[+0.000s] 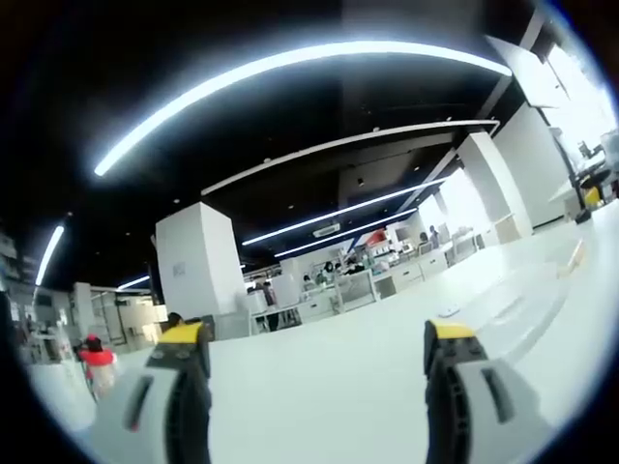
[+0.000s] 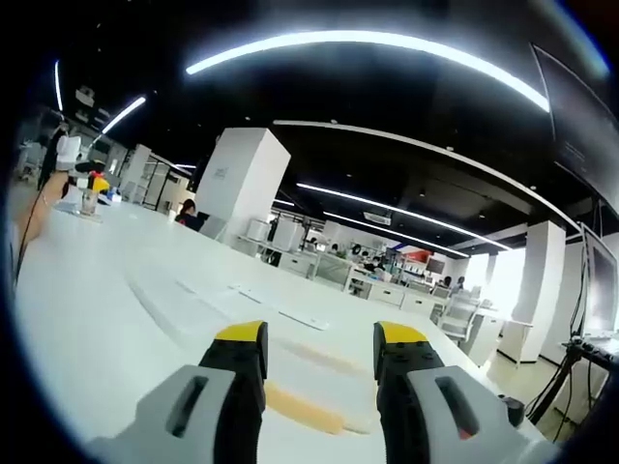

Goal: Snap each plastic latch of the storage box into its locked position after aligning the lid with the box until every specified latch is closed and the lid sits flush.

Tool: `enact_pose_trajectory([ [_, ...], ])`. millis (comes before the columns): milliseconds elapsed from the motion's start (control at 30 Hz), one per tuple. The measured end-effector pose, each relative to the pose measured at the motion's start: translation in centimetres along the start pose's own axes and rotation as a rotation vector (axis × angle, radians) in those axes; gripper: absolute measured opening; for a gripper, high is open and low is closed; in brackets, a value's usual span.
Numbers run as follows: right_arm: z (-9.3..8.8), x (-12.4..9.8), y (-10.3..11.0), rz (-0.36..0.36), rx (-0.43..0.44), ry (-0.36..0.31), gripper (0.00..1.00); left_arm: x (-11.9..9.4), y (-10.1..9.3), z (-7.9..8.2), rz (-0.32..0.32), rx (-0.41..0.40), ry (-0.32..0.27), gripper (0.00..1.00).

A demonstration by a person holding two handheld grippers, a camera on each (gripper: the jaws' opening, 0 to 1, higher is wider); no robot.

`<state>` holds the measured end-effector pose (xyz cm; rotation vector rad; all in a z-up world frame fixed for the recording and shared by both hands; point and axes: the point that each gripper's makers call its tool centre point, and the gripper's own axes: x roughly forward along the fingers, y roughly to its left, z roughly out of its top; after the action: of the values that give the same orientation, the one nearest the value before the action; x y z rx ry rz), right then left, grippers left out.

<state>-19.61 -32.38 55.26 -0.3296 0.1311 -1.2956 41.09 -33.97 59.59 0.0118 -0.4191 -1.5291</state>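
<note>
- Left claw (image 1: 319, 350) and right claw (image 2: 319, 350): bodies cut off at the bottom edges.
- Red-topped object (image 1: 97, 367), lower left of the left gripper view: blurred, unidentifiable.
- Small items (image 2: 89, 191) at the far end of the surface (image 2: 116, 280), upper left of the right gripper view: too small to tell.

A white table (image 1: 368, 387) stretches ahead, with a bottle (image 1: 98, 370) on it far left. Behind it stands a pillar (image 1: 198, 266), desks (image 1: 387, 280) further back, ceiling lights (image 1: 290, 68) overhead.
</note>
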Motion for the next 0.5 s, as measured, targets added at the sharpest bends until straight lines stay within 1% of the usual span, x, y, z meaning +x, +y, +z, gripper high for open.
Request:
enact_pose_trajectory([
  [200, 0.54, 0.01, 0.60, 0.008, -0.031, -0.010, 0.44, -0.05, 0.19, 0.00, 0.000, 0.003, 0.003, 0.93],
  [500, 0.79, -0.48, 0.42, -0.003, -0.026, -0.017, 0.44, -0.48, 0.85, -0.02, 0.017, 0.002, 0.001, 0.93],
])
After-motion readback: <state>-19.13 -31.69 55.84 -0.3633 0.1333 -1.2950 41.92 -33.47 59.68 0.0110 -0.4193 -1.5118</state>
